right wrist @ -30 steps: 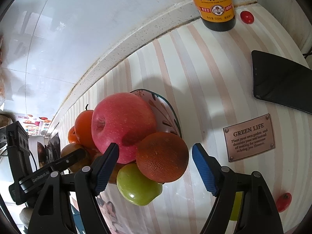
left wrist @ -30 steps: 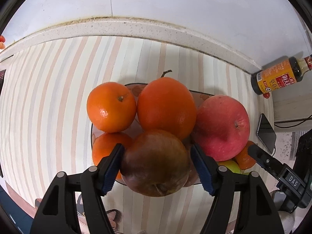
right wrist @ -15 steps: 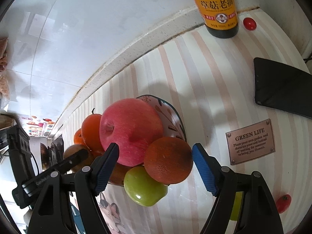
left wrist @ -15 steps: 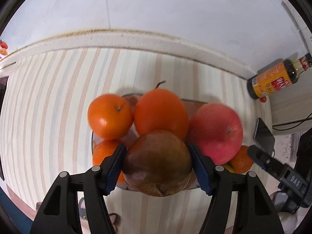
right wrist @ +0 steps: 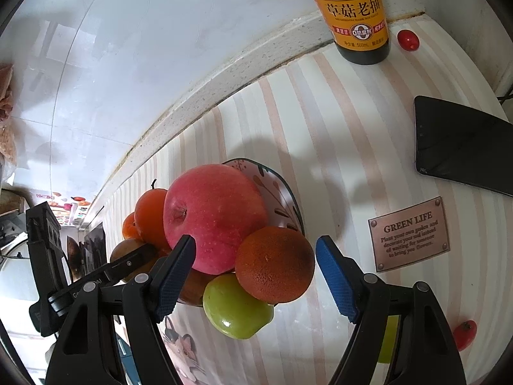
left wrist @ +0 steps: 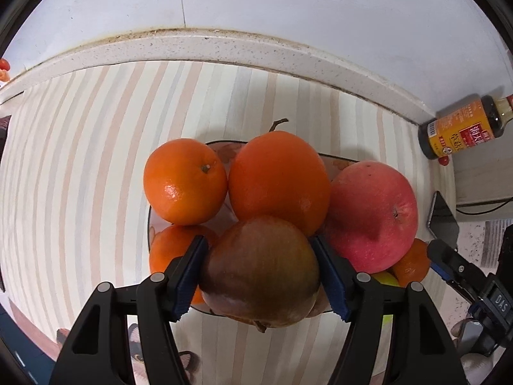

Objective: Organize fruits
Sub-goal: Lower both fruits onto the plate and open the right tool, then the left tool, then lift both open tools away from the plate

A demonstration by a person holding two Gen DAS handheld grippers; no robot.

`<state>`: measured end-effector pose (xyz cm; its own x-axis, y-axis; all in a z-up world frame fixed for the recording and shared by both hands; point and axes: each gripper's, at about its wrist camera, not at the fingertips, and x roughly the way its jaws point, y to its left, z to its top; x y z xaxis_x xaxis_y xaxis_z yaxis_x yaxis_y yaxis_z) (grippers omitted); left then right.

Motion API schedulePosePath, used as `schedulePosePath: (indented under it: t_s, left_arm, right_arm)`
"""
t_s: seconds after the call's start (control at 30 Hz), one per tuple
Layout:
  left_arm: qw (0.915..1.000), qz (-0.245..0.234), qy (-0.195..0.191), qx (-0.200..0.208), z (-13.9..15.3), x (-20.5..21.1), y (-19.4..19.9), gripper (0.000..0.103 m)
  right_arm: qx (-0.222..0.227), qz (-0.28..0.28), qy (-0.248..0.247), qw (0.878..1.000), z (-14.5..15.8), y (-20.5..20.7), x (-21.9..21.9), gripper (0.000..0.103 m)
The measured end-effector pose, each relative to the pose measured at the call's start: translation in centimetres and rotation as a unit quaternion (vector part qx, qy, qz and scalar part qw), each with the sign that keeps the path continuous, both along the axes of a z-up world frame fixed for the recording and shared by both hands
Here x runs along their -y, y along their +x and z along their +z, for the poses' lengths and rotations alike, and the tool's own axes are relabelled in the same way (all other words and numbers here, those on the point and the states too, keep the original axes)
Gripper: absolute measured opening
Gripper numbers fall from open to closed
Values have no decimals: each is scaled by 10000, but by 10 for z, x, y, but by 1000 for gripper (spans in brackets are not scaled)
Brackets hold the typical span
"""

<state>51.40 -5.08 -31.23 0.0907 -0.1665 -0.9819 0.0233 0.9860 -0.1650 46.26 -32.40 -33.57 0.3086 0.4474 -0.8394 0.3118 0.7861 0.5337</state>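
Note:
A patterned bowl [left wrist: 224,147] on the striped counter is piled with fruit: two oranges [left wrist: 184,181], a bigger orange fruit with a stem [left wrist: 279,183], a red apple [left wrist: 372,215]. My left gripper [left wrist: 261,272] is shut on a brown-green fruit [left wrist: 259,269] at the bowl's near edge. In the right wrist view the bowl [right wrist: 282,189] holds the red apple [right wrist: 214,218], a dark orange [right wrist: 274,264] and a green apple [right wrist: 237,308]. My right gripper [right wrist: 255,276] is open with its blue pads on either side of the dark orange, not touching it.
A soy sauce bottle [right wrist: 356,16] stands at the back wall with a cherry tomato [right wrist: 407,40] beside it. A black phone [right wrist: 461,147] and a "GREEN LIFE" plaque [right wrist: 408,234] lie to the right. Another small tomato [right wrist: 465,333] lies at the lower right.
My left gripper has closed from open onto the brown-green fruit. The right gripper stayed open and drifted slightly, the fruit pile shifting right in its view.

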Motion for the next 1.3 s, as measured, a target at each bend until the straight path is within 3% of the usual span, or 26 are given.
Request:
schedulePosePath:
  t_s: [0.13,0.2,0.33,0.47,0.53,0.63,0.73,0.8,0.97,1.13,1.3]
  left_arm:
    - [9999,0,-34,153,7,-1,1,70]
    - [9998,-40,-47,204,12,-2,2,86]
    - [9985,-106,103,532,33,-6,-4,88]
    - [9954,23,279,917,55,-30,-37,88]
    - [9930,81,532,1053,62,-42,-64,88]
    - [9909,82,700,1147,73,-48,-98,88]
    - [9905,34,678,1198,89,-46,-127,88]
    - [9898,-46,631,1275,103,-40,-143,88]
    - [9843,-240,565,1654,148,-29,-173,88]
    - [9768,-336,493,2054,195,-25,-196,88]
    - [9731,-364,382,2244,222,-27,-219,88]
  right_arm:
    - [22,30,18,10000,2,0,-2,80]
    - [47,35,-8,10000,4,0,-3,80]
    - [100,-3,8,9999,10,-3,-4,80]
    - [279,50,-72,9996,29,-13,-4,80]
    - [400,179,-390,9983,45,-21,-8,81]
    - [595,449,-1298,9887,77,-44,-24,97]
    - [809,865,-2109,9703,110,-80,-56,98]
    - [967,1018,-2363,9615,126,-99,-70,99]
    - [1255,1099,-2716,9479,171,-140,-96,100]
    - [1561,915,-2745,9444,216,-172,-107,100]
    - [1771,747,-2765,9416,250,-198,-112,100]
